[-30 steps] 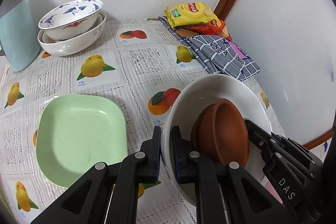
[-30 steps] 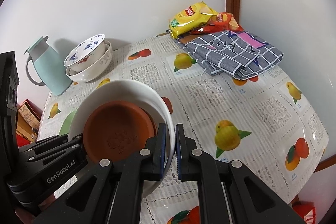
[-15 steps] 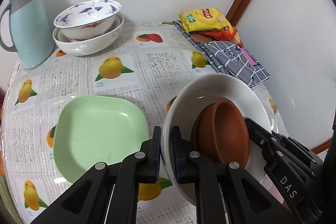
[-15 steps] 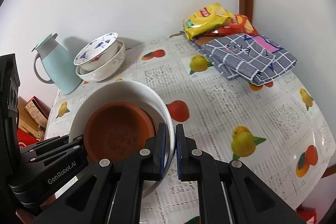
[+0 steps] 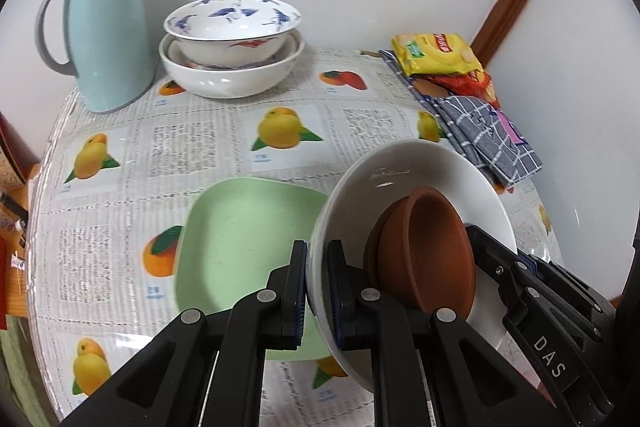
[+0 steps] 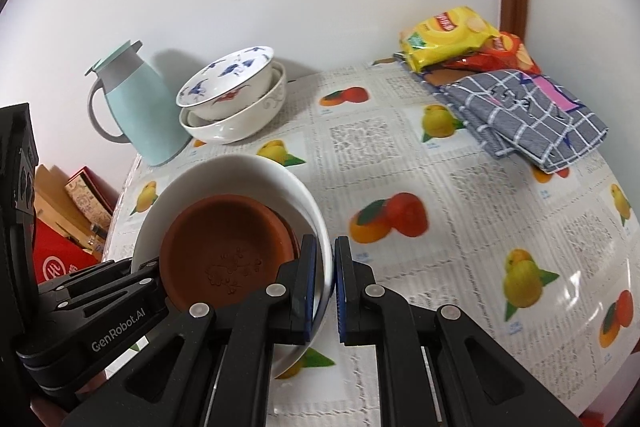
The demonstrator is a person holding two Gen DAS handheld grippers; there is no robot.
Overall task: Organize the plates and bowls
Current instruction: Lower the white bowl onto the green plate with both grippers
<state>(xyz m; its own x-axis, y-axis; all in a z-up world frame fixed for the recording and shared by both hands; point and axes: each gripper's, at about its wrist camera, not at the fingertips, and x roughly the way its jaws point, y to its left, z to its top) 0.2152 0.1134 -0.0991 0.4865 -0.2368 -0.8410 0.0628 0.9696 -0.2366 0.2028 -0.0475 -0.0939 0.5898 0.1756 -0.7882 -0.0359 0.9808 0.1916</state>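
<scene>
My left gripper [image 5: 317,287] is shut on the left rim of a white plate [image 5: 400,179]; my right gripper [image 6: 325,285] is shut on its right rim [image 6: 224,171]. Both hold it above the table. A brown clay bowl [image 5: 428,247] lies inside it, also seen in the right wrist view [image 6: 228,251]. A green square plate [image 5: 240,247] lies on the table, just left of and under the white plate. Two stacked bowls, a blue-patterned one [image 5: 232,23] in a white one [image 5: 228,75], stand at the back; they also show in the right wrist view [image 6: 232,95].
A light-blue jug [image 5: 106,31] stands left of the stacked bowls. Snack bags [image 5: 440,55] and a folded checked cloth [image 5: 488,135] lie at the back right by the wall. The fruit-print tablecloth [image 6: 440,207] covers the table. Boxes [image 6: 68,203] sit beyond the left edge.
Both grippers have carried the white plate with the clay bowl leftward and a bit forward, closer to the green plate; the jug and stacked bowls have come further into view.
</scene>
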